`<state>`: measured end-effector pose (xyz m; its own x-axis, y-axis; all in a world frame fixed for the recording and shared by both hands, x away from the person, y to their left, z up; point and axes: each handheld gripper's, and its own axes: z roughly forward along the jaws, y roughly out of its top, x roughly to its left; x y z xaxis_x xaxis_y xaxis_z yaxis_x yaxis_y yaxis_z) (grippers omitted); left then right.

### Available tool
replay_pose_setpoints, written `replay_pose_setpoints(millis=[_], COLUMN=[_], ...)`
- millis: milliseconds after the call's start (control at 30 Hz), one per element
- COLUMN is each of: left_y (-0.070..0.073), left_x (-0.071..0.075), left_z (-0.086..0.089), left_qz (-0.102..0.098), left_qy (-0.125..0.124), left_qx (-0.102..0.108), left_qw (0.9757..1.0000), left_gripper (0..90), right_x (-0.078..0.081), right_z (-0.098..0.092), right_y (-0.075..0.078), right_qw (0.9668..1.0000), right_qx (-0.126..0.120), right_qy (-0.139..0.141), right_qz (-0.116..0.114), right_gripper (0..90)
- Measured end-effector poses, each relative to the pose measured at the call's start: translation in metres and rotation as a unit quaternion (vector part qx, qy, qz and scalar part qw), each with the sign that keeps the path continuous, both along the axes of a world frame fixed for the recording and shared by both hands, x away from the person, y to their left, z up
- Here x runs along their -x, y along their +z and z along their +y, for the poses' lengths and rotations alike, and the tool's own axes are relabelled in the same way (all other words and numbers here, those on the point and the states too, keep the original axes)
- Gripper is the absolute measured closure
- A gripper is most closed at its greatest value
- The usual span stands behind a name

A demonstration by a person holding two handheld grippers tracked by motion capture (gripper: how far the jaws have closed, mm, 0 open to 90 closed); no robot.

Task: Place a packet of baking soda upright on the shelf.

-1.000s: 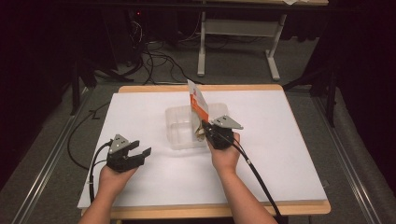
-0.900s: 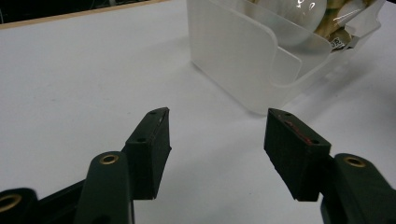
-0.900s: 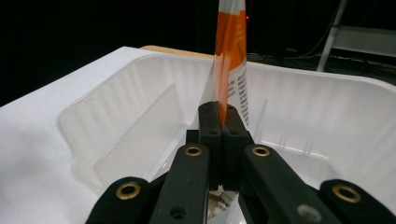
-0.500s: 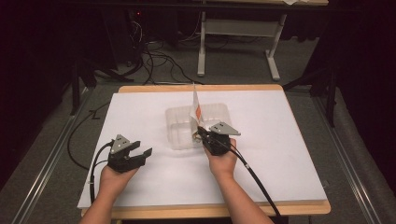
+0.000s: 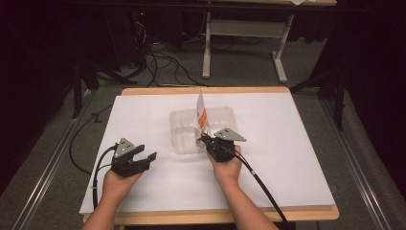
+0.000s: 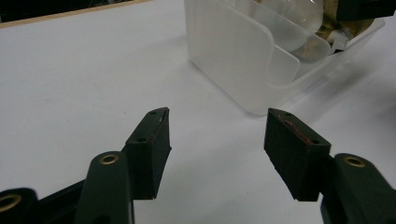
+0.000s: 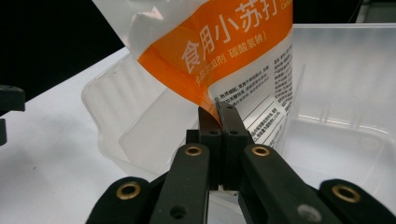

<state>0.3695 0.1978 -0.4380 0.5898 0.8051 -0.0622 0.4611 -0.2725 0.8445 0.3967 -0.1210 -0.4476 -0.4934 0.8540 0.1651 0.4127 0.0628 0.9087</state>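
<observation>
Since a second ago the right hand has drawn a little back toward the person, and the white-and-orange printed plastic pouch now stands more upright over the tub; the left hand has stayed put. Going from the left: the left gripper rests on the white table cover, jaws spread wide with nothing between them, pointing toward the clear, shallow plastic tub, which sits near it but apart. At the middle of the table the tub holds the pouch's lower end inside its walls, beside some other contents too blurred to name. The right gripper has its jaws pinched tight on the pouch's bottom edge, just at the tub's near wall. I'd judge the step in hand to be lifting the pouch out of the tub. Next it needs a steady rise to clear the rim, perhaps with the left gripper holding the tub down so it doesn't lift along.
</observation>
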Motion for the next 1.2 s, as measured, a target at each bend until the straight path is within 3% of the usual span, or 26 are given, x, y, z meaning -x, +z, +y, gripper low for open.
replay_pose_setpoints(millis=[233,400,500,633,767,1167,1200], left_y=[0.0,0.0,0.0,0.0,0.0,0.0,0.0], left_x=[0.0,0.0,0.0,-0.001,0.0,-0.001,-0.001], left_z=[-0.001,0.0,0.0,0.001,0.001,0.0,0.0], left_qz=[0.0,-0.001,-0.001,-0.001,-0.002,-0.001,-0.001], left_qy=[-0.001,0.0,0.0,0.001,0.0,-0.002,-0.002], left_qx=[-0.001,-0.001,-0.001,-0.001,0.0,-0.001,-0.004], left_qw=[1.0,1.0,1.0,1.0,1.0,1.0,1.0], left_gripper=[41.2,41.2,41.1,41.1,41.2,41.1,41.1], right_x=[0.003,0.003,-0.002,0.001,0.003,0.009,0.011], right_z=[0.005,0.006,0.007,0.008,0.007,0.004,0.003], right_y=[-0.001,-0.001,-0.014,-0.021,-0.017,0.0,0.003], right_qw=[0.9999,1.0,0.9996,0.9997,0.9999,1.0,1.0], right_qx=[-0.011,-0.002,0.009,0.004,0.001,-0.007,-0.006], right_qy=[0.008,0.0,-0.001,-0.004,0.001,0.004,0.005], right_qz=[0.004,-0.002,0.026,0.023,0.015,-0.004,-0.004], right_gripper=[90.0,90.0,90.0,88.7,78.2,59.6,52.8])
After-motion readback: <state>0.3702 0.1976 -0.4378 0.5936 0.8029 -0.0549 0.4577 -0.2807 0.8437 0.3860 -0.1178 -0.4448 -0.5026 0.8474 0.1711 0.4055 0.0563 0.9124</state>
